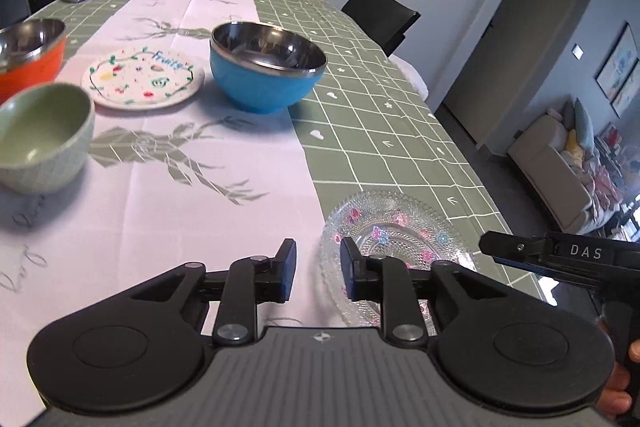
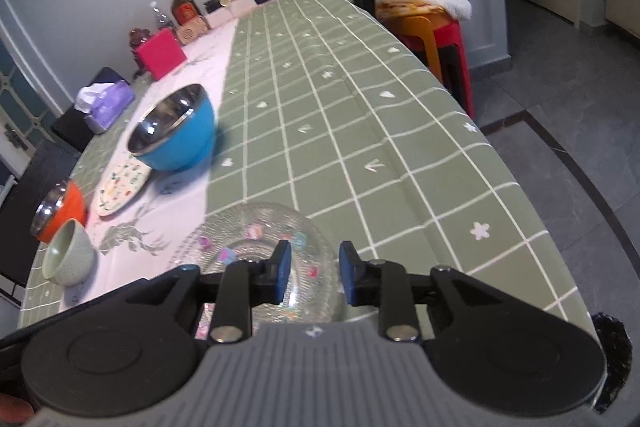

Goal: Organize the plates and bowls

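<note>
The clear glass plate (image 2: 260, 259) is seen lying flat near the table's front edge, directly beneath the empty, part-open right gripper (image 2: 312, 273), with the likewise empty, part-open left gripper (image 1: 318, 269) just beside its left rim.

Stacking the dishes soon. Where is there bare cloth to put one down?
Free: green cloth right of the blue bowl, beyond the glass plate. Crowded: far left, where orange bowl, green bowl and fruit plate cluster.
</note>
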`<state>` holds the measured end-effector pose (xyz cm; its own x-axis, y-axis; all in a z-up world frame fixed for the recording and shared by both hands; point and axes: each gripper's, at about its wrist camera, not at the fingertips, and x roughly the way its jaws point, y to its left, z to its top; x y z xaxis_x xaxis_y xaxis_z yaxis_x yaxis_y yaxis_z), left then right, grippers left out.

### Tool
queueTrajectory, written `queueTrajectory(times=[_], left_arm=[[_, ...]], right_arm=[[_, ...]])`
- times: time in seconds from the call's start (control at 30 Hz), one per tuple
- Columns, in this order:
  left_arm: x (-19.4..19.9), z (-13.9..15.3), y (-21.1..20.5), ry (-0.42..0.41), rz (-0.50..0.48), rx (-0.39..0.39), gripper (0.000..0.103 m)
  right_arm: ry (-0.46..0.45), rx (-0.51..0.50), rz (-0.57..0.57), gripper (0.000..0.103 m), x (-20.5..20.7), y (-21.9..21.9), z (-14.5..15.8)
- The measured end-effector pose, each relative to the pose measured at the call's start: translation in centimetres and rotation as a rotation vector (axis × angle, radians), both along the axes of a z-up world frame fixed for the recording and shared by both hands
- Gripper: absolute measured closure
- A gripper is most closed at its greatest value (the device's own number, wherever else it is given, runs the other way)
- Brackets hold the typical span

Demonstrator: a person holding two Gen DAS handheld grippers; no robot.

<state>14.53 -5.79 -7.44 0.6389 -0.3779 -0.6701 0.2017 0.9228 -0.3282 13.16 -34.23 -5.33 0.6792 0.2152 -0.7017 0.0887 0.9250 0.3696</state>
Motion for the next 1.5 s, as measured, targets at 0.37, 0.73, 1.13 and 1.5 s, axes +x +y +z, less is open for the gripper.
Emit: queueTrajectory(times=[0.37,0.73,1.13,1.5], left_arm=[[0.9,2.8,6.5,-0.022,0.043,0.075,0.068],[5.9,4.8,10.9,-0.043,0.069,0.080,0.068],[9.5,4.2,13.2,-0.063,0.121,0.123,0.065],[10.6,2.9,14.7,-0.021,0.158,0.120,0.064]], right_arm=[[0.027,0.094,0.169,0.074,2.5,6.0,0.4],[0.052,0.139,0.284,0.074,8.8,14.8,0.8],[0.119,0.294,0.113,0.075,17.1,18.9,-2.6],[0.209,0.373,0.038,0.081,20.5,20.1,-5.8]])
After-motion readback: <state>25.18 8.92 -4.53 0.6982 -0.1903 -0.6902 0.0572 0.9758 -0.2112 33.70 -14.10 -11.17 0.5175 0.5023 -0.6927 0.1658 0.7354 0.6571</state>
